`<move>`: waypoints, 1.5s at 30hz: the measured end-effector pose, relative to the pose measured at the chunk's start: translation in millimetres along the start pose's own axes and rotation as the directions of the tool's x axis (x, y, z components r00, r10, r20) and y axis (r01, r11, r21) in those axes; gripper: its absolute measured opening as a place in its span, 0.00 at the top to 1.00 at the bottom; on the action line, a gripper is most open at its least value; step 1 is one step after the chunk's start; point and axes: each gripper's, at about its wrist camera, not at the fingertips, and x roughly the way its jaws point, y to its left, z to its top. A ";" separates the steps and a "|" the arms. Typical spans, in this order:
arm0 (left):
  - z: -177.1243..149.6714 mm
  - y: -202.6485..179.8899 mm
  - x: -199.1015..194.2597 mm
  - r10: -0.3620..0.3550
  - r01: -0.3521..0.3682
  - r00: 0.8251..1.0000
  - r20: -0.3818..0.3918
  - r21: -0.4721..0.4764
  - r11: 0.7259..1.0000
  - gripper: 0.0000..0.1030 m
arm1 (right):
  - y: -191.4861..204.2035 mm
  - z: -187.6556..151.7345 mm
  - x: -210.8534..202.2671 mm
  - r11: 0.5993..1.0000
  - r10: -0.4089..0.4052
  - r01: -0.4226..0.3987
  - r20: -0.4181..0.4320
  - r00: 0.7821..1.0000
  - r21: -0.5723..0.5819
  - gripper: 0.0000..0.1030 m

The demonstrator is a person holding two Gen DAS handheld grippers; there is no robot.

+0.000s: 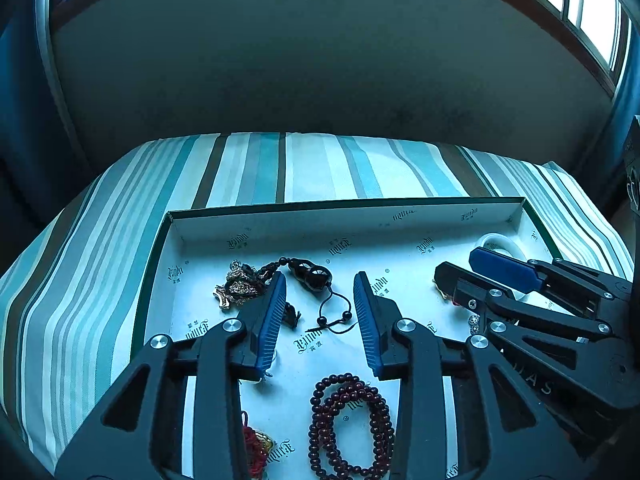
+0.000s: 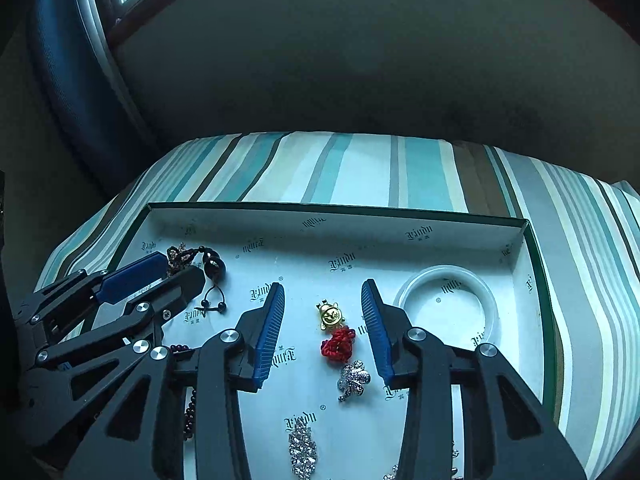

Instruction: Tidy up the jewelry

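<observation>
Striped cloth (image 1: 320,168) covers the surface under a shallow box (image 2: 340,216); a dark wall (image 1: 320,60) and windows (image 1: 592,12) stand behind. Left gripper (image 1: 320,312) and right gripper (image 2: 323,316), 2 in all, gape wide, holding nothing.

You have one white bangle (image 2: 450,308), one dark bead bracelet (image 1: 348,428), one gold charm (image 2: 330,315) on red cord, two rhinestone brooches (image 2: 354,380), one black pendant (image 1: 312,274), one tray (image 2: 336,220).

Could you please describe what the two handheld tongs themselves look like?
Both the left tongs and the right tongs look alike: matte black angular linkage arms with triangular cut-outs, round silver pivot bolts, and flat fingers faced with ribbed blue pads. Faint pale lettering marks one right arm. No cables or sleeves show.
</observation>
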 end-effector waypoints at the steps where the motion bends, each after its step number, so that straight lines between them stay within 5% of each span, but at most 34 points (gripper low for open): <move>1: 0.1 0.1 -0.5 0.004 -0.004 1.000 0.003 0.000 1.000 0.63 | 0.1 0.1 -0.9 1.000 -0.005 0.005 0.005 1.000 -0.007 0.58; 18: -17.5 -2.3 -41.7 0.031 -0.031 0.998 0.049 -0.004 1.000 0.47 | 6.5 -20.8 -42.0 0.999 -0.053 0.053 0.049 0.997 -0.005 0.49; 29: -52.0 -12.9 -98.3 0.044 -0.044 0.994 0.097 -0.005 0.999 0.38 | 15.3 -63.6 -93.3 0.997 -0.079 0.079 0.067 0.995 0.001 0.45; 45: -111.2 -21.4 -185.2 0.065 -0.061 0.987 0.144 -0.035 0.998 0.12 | 26.8 -130.6 -168.9 0.992 -0.127 0.126 0.097 0.987 0.018 0.27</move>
